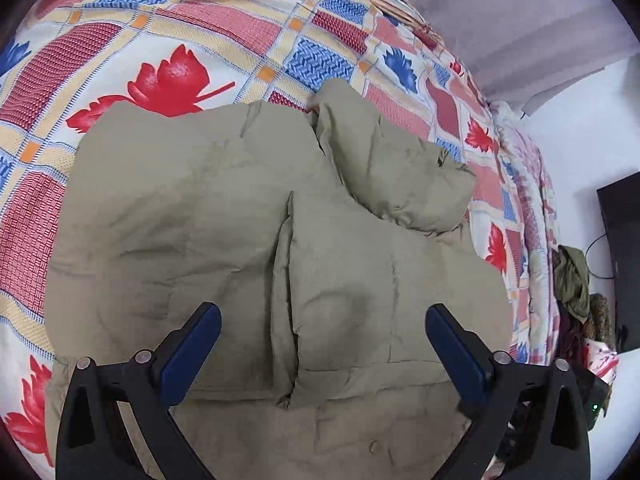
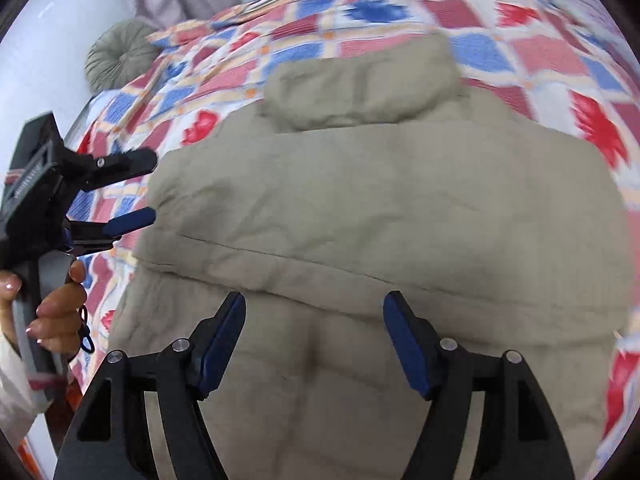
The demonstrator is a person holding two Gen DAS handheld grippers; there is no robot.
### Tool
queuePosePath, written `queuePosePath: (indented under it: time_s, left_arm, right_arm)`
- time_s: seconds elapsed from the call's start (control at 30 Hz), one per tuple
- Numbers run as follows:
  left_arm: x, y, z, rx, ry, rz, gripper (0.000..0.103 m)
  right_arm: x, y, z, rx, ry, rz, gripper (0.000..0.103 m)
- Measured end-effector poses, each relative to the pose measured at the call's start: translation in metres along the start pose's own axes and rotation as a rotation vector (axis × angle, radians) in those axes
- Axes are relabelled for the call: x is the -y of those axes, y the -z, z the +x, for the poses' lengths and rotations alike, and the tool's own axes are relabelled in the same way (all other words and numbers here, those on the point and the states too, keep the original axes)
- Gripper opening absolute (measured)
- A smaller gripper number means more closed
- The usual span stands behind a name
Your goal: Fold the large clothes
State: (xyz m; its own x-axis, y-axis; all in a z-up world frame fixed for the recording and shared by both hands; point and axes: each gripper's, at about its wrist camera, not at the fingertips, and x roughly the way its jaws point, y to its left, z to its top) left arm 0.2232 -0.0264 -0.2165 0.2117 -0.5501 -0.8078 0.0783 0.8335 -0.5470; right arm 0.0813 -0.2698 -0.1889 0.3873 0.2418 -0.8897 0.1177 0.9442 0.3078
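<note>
A large khaki padded jacket [image 1: 248, 216] lies spread on the patterned bed, partly folded, with a sleeve or hood part [image 1: 400, 168] lying bunched at its far right. My left gripper [image 1: 324, 316] hovers over the jacket, jaws wide open and empty. In the right wrist view the jacket [image 2: 380, 200] fills the middle, with its padded collar or hood [image 2: 360, 84] at the far end. My right gripper [image 2: 314, 306] is open and empty above the jacket. The left gripper [image 2: 150, 184] shows at the jacket's left edge, open, held by a hand [image 2: 60, 308].
The bed cover [image 1: 168, 40] is a red, blue and white leaf-pattern quilt. A round grey cushion [image 2: 120, 50] lies at the bed's far left. A pile of clothes [image 1: 576, 280] and a dark cabinet [image 1: 620, 240] stand beside the bed on the right.
</note>
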Motion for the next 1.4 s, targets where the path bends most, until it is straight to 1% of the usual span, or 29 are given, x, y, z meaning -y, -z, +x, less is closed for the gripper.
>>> queuePosePath:
  time_s: [0.03, 0.07, 0.1, 0.13, 0.17, 0.2, 0.23, 0.27, 0.3, 0.37, 0.43, 0.47, 0.5, 0.53, 0.63, 0.67, 0.7, 0.77, 0.83, 0.9, 0.97, 1.0, 1.03, 1.1, 1.17, 1.23, 1.27, 1.33, 1.4]
  left_arm:
    - [0.000, 0.001, 0.007, -0.019, -0.003, 0.004, 0.092]
    - [0.001, 0.002, 0.016, -0.043, 0.005, 0.004, 0.091]
    - [0.003, 0.003, 0.023, -0.055, 0.008, 0.002, 0.091]
    - [0.006, 0.004, 0.027, -0.058, 0.007, 0.004, 0.091]
    - [0.012, 0.005, 0.031, -0.059, 0.009, 0.016, 0.077]
    - [0.017, 0.005, 0.035, -0.069, 0.006, 0.028, 0.051]
    - [0.023, 0.005, 0.042, -0.095, -0.004, 0.042, 0.036]
    - [0.029, 0.005, 0.047, -0.117, -0.002, 0.051, 0.011]
    - [0.035, 0.004, 0.046, -0.107, -0.012, 0.059, 0.010]
    - [0.049, 0.000, 0.033, -0.030, -0.052, 0.099, 0.010]
    - [0.052, -0.007, 0.021, 0.026, -0.057, 0.103, 0.010]
    - [0.050, -0.010, 0.019, 0.032, -0.061, 0.100, 0.010]
    - [0.046, -0.012, 0.023, 0.019, -0.070, 0.100, 0.010]
    - [0.044, -0.013, 0.027, 0.007, -0.085, 0.106, 0.010]
    - [0.035, -0.004, 0.048, -0.026, -0.166, 0.154, 0.010]
    - [0.032, 0.000, 0.054, -0.033, -0.178, 0.155, 0.011]
    - [0.028, 0.001, 0.056, -0.032, -0.190, 0.145, 0.014]
    - [0.024, 0.002, 0.051, -0.014, -0.210, 0.123, 0.016]
    - [0.023, 0.001, 0.039, -0.004, -0.240, 0.122, 0.017]
    - [0.023, 0.002, 0.024, 0.017, -0.276, 0.143, 0.017]
    - [0.022, 0.004, 0.006, 0.059, -0.326, 0.170, 0.017]
    - [0.021, 0.003, -0.001, 0.074, -0.337, 0.176, 0.017]
    - [0.020, 0.004, -0.010, 0.087, -0.336, 0.178, 0.017]
    - [0.018, 0.002, -0.023, 0.105, -0.308, 0.169, 0.017]
    - [0.027, -0.001, -0.028, 0.117, -0.259, 0.187, 0.017]
    - [0.042, -0.003, -0.023, 0.108, -0.216, 0.222, 0.017]
    - [0.051, -0.003, -0.017, 0.101, -0.205, 0.245, 0.017]
    - [0.062, -0.002, -0.003, 0.097, -0.223, 0.271, 0.017]
    - [0.065, -0.002, 0.019, 0.097, -0.281, 0.281, 0.017]
  right_arm:
    - [0.017, 0.007, -0.008, 0.004, 0.025, 0.027, 0.054]
    - [0.030, 0.011, -0.013, 0.000, 0.059, 0.046, 0.033]
    - [0.046, 0.017, -0.018, -0.003, 0.099, 0.066, 0.023]
    - [0.062, 0.024, -0.022, -0.001, 0.131, 0.090, 0.020]
    - [0.077, 0.028, -0.024, -0.006, 0.155, 0.115, 0.015]
    - [0.091, 0.030, -0.025, -0.007, 0.178, 0.143, 0.014]
    - [0.104, 0.030, -0.026, 0.000, 0.191, 0.171, 0.014]
    - [0.113, 0.028, -0.026, 0.010, 0.197, 0.189, 0.013]
    - [0.121, 0.024, -0.025, 0.021, 0.209, 0.199, 0.013]
    - [0.130, 0.010, -0.025, 0.050, 0.247, 0.196, 0.013]
    - [0.133, -0.005, -0.032, 0.101, 0.319, 0.147, 0.013]
    - [0.134, -0.011, -0.036, 0.124, 0.352, 0.129, 0.013]
    - [0.137, -0.017, -0.038, 0.135, 0.366, 0.130, 0.009]
    - [0.142, -0.021, -0.038, 0.135, 0.356, 0.144, 0.009]
    - [0.154, -0.022, -0.023, 0.092, 0.363, 0.160, 0.009]
    - [0.158, -0.019, -0.014, 0.067, 0.366, 0.164, 0.007]
    - [0.161, -0.015, -0.006, 0.047, 0.368, 0.171, 0.006]
    - [0.164, -0.010, 0.002, 0.046, 0.358, 0.189, 0.005]
    - [0.164, -0.009, -0.003, 0.046, 0.334, 0.217, 0.005]
    - [0.162, -0.008, -0.014, 0.020, 0.277, 0.223, 0.010]
    - [0.154, -0.002, -0.027, -0.015, 0.247, 0.184, 0.012]
    - [0.150, 0.003, -0.036, -0.031, 0.237, 0.163, 0.016]
    - [0.147, 0.009, -0.045, -0.043, 0.221, 0.146, 0.018]
    - [0.144, 0.017, -0.062, -0.044, 0.182, 0.137, 0.019]
    - [0.145, 0.017, -0.080, 0.021, 0.163, 0.165, 0.019]
    - [0.152, 0.004, -0.089, 0.088, 0.148, 0.220, 0.019]
    - [0.156, -0.005, -0.089, 0.115, 0.123, 0.254, 0.019]
    - [0.162, -0.027, -0.079, 0.141, 0.054, 0.303, 0.019]
    - [0.159, -0.046, -0.060, 0.132, 0.011, 0.294, 0.019]
